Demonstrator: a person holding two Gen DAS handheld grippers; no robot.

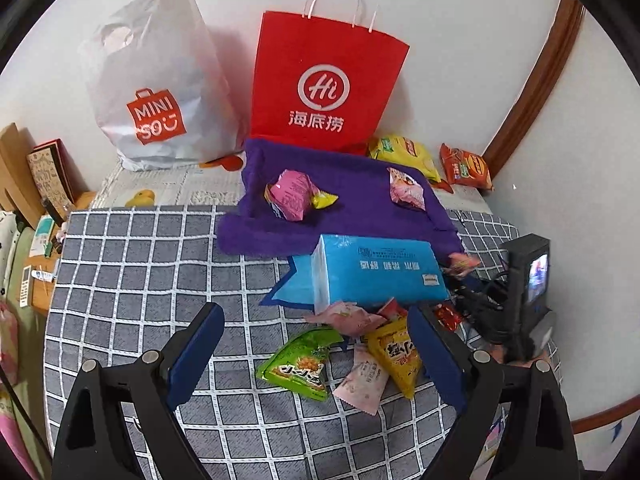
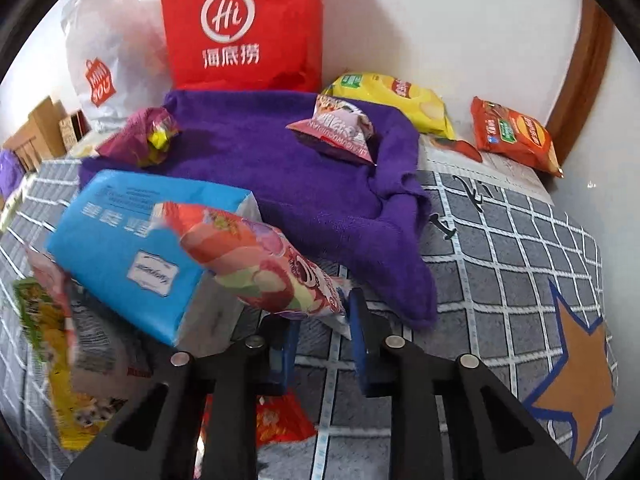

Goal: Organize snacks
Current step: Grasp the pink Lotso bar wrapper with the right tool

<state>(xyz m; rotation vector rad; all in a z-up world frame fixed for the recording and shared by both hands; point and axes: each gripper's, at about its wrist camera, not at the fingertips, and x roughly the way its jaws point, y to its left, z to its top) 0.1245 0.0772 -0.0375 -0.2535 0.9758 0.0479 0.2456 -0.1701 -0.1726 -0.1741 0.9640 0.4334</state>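
My left gripper (image 1: 316,344) is open above a small heap of snacks on the checked cloth: a green packet (image 1: 300,364), a pale pink packet (image 1: 360,384) and a yellow packet (image 1: 396,356) lie between its blue fingers (image 1: 196,344). My right gripper (image 2: 320,320) is shut on the corner of a pink and red snack packet (image 2: 256,264), which sticks out up and to the left, over a blue tissue pack (image 2: 140,248). On the purple towel (image 2: 280,184) lie a magenta packet (image 2: 136,136) and a pink pyramid packet (image 2: 336,128).
A red paper bag (image 1: 324,84) and a white plastic bag (image 1: 156,92) stand against the back wall. Yellow (image 2: 392,100) and orange (image 2: 516,136) crisp bags lie in the far right corner. The right gripper's camera housing (image 1: 528,276) sits just right of the heap.
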